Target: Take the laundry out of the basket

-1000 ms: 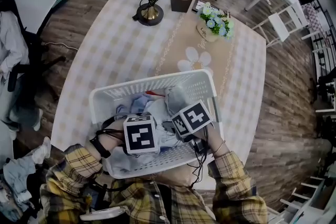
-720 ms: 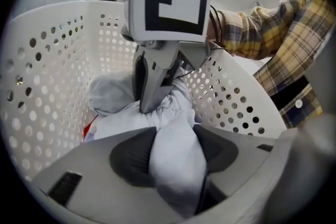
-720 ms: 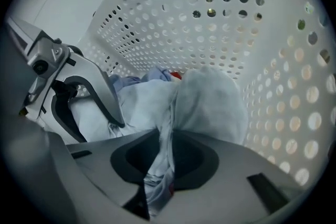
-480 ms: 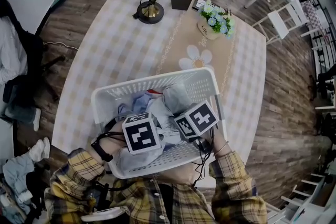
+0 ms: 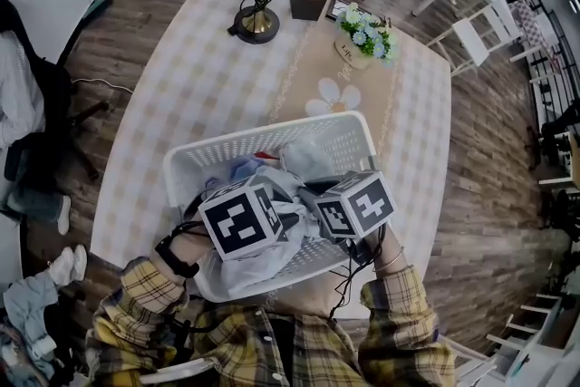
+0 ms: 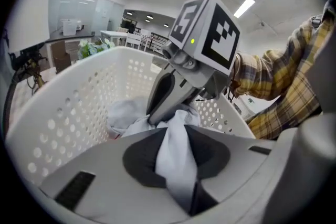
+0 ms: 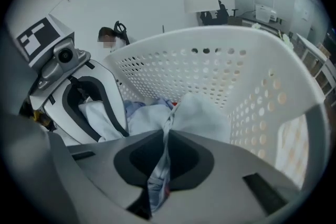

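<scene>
- Way over on the left, off the table, some dark and pale clothes [image 5: 18, 113] were draped over a chair.
- The checked table [image 5: 172, 104] had a lamp [image 5: 256, 18] at its far edge, with a brown box [image 5: 311, 0] just beside it.
- The white perforated basket [image 5: 227, 151] sat on the near edge of the table, right in front of the person. The laundry [image 5: 299, 160] was heaped inside it: pale blue, white and grey pieces, plus a bit of red.
- The left gripper [image 6: 176, 147] was down in the basket's left half. Its jaws were closing with only a narrow gap left, and a pale cloth [image 6: 181, 176] was pinched between the pads. That cloth ran up from the jaws toward the other tool.
- A black strap [image 5: 174, 256] showed on the left wrist, and both arms were in yellow plaid sleeves.
- The right gripper [image 7: 165, 152] was close beside the left one, in the basket's right half. Its jaws were nearly together, clamped on a light fold [image 7: 197, 113] that bunched out past the tips, near the basket wall.
- Honestly couldn't tell if both tools had hold of the same garment.
- Further right, a flower pot [image 5: 364, 36] stood on a tan runner with a daisy print [image 5: 333, 95].
- White chairs [image 5: 471, 36] stood on the wood floor beyond the table's right side.
</scene>
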{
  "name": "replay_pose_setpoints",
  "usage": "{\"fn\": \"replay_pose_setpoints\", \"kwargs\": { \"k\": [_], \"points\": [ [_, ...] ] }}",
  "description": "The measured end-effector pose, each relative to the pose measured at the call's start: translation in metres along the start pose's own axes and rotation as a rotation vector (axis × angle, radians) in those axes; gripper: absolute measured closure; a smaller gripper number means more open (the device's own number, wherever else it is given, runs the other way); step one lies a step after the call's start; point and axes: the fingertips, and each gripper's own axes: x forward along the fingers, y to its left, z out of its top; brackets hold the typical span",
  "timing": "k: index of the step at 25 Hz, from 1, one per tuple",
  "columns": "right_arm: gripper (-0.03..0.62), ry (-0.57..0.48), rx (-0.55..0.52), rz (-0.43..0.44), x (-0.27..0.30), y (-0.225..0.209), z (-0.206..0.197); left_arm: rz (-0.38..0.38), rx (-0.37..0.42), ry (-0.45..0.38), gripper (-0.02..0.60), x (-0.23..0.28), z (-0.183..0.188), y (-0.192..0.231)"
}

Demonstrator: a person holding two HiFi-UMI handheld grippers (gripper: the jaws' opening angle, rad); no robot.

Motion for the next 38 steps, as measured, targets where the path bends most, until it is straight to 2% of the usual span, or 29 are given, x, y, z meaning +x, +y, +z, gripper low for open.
{"fn": "replay_pose_setpoints", "kwargs": {
  "k": [11, 23, 31, 38],
  "points": [
    [0.545, -0.284, 0.065, -0.028, -0.074, 0.026, 0.040, 0.061, 0.041, -0.210, 0.483, -0.060, 0.043, -0.013],
    [0.545, -0.521, 0.039, -0.049, -0.145, 0.048, 0.036, 0.134, 0.081, -0.336, 0.485, -0.088, 0.079, -0.047],
    [0.545, -0.616, -0.012, -0.036, -0.212, 0.041, -0.008, 0.205, 0.128, -0.360, 0.486, -0.069, 0.130, -0.104],
    [0.545, -0.668, -0.015, -0.062, -0.264, 0.014, -0.064, 0.214, 0.174, -0.373, 0.488, -0.024, 0.176, -0.153]
  ]
}}
